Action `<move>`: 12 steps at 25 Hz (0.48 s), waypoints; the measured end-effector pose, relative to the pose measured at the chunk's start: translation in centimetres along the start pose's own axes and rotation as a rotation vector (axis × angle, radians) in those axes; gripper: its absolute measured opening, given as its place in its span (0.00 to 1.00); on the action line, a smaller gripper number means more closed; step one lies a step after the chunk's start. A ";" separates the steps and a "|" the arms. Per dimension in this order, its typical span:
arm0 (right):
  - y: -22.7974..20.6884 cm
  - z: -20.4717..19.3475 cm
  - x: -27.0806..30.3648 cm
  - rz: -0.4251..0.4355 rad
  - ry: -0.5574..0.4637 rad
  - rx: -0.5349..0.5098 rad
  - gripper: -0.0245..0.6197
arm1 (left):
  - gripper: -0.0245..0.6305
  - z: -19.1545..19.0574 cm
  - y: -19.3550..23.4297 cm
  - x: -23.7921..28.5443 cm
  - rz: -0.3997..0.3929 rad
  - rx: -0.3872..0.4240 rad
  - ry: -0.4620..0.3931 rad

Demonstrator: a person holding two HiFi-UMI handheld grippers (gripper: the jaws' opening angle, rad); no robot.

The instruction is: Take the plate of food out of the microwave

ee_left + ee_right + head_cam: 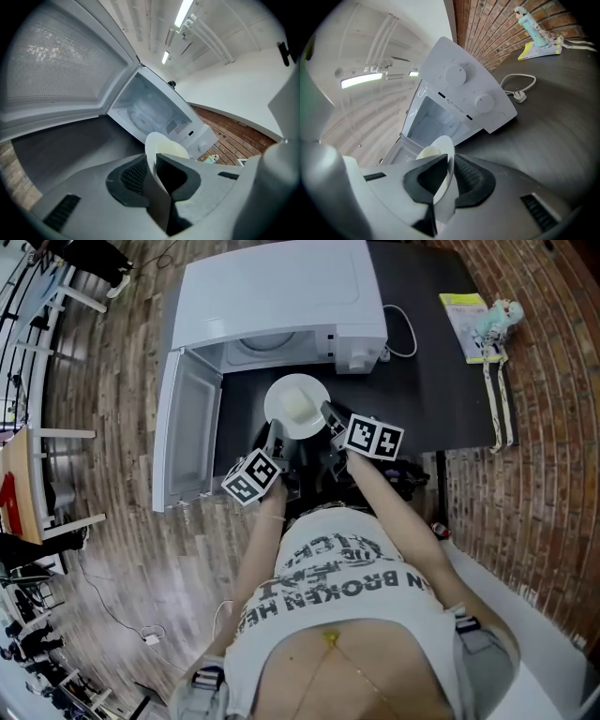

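Observation:
A white plate (296, 405) with a pale yellow food on it hangs above the dark table (441, 381), just in front of the open white microwave (281, 296). My left gripper (274, 439) is shut on the plate's near-left rim (151, 157). At the near-right rim (446, 161) my right gripper (330, 418) is shut as well. The microwave's cavity (150, 112) shows only its glass turntable. Its door (187, 432) swings out to the left.
A white power cord with plug (405, 334) lies beside the microwave's right side. A small doll and a yellow booklet (480, 322) rest at the table's far right. Brick flooring (525, 484) lies right of the table, wooden floor on the left.

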State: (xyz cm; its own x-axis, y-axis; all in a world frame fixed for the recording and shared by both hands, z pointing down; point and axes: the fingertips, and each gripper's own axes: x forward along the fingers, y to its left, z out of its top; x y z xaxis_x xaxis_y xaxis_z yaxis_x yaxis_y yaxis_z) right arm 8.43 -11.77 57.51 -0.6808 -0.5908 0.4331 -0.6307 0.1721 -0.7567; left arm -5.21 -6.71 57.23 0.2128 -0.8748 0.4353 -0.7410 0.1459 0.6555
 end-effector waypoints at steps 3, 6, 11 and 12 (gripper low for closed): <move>-0.2 -0.5 -0.6 0.000 0.010 -0.014 0.10 | 0.13 -0.8 -0.2 -0.5 0.003 -0.005 -0.004; -0.3 -1.0 -1.1 0.009 0.017 -0.013 0.10 | 0.13 -1.5 0.0 -1.1 0.010 -0.013 -0.012; -0.8 -1.5 -1.8 0.011 0.019 -0.001 0.10 | 0.13 -2.2 -0.2 -1.3 0.007 -0.010 -0.013; -0.9 -1.4 -1.8 0.007 0.017 -0.003 0.10 | 0.13 -2.2 -0.3 -1.2 0.003 -0.012 -0.009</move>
State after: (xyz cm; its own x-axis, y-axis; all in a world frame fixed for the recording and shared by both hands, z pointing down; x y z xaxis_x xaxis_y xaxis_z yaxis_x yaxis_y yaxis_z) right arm 9.72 -9.74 58.07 -0.6915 -0.5762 0.4356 -0.6266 0.1785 -0.7586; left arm -3.84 -4.67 57.90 0.2049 -0.8784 0.4318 -0.7340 0.1539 0.6614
